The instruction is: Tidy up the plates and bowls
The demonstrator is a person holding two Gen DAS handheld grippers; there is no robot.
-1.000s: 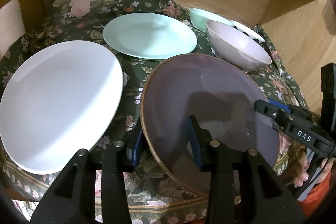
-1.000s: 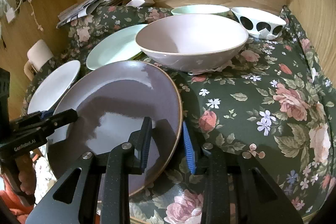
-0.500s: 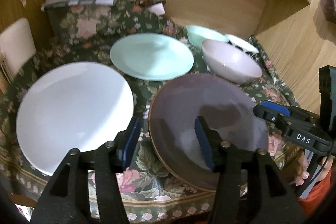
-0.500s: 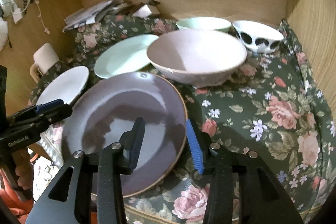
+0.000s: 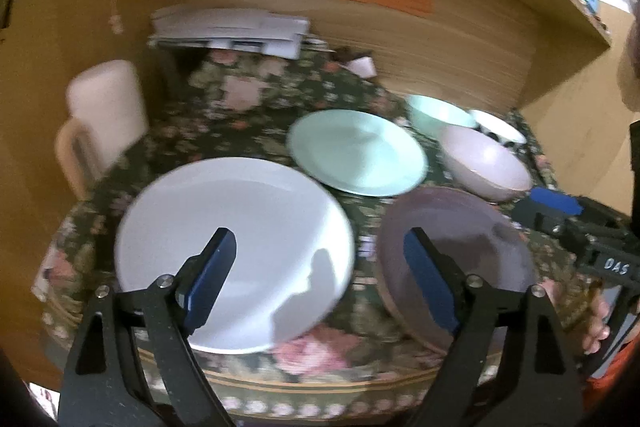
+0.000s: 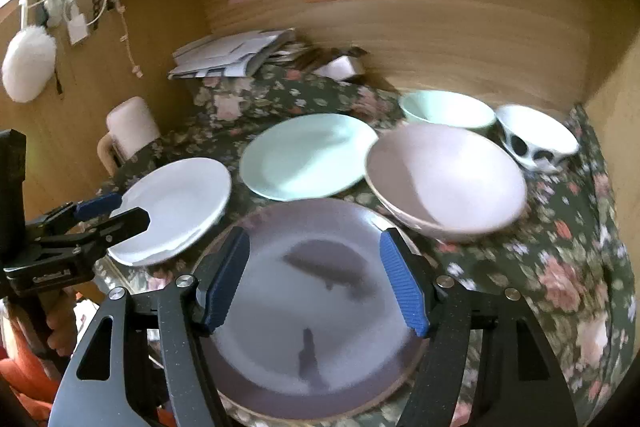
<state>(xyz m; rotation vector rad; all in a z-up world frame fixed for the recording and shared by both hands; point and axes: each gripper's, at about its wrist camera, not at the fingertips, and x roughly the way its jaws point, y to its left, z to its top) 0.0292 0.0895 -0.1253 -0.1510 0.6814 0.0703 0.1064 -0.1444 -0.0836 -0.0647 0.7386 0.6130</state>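
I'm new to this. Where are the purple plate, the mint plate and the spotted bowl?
purple plate (image 6: 320,307), right wrist view, its centre.
mint plate (image 6: 308,155), right wrist view, its centre.
spotted bowl (image 6: 536,135), right wrist view, its inside.

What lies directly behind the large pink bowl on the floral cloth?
Behind the pink bowl stand a mint bowl and a black-spotted white bowl. The mint bowl's base is hidden by the pink rim.
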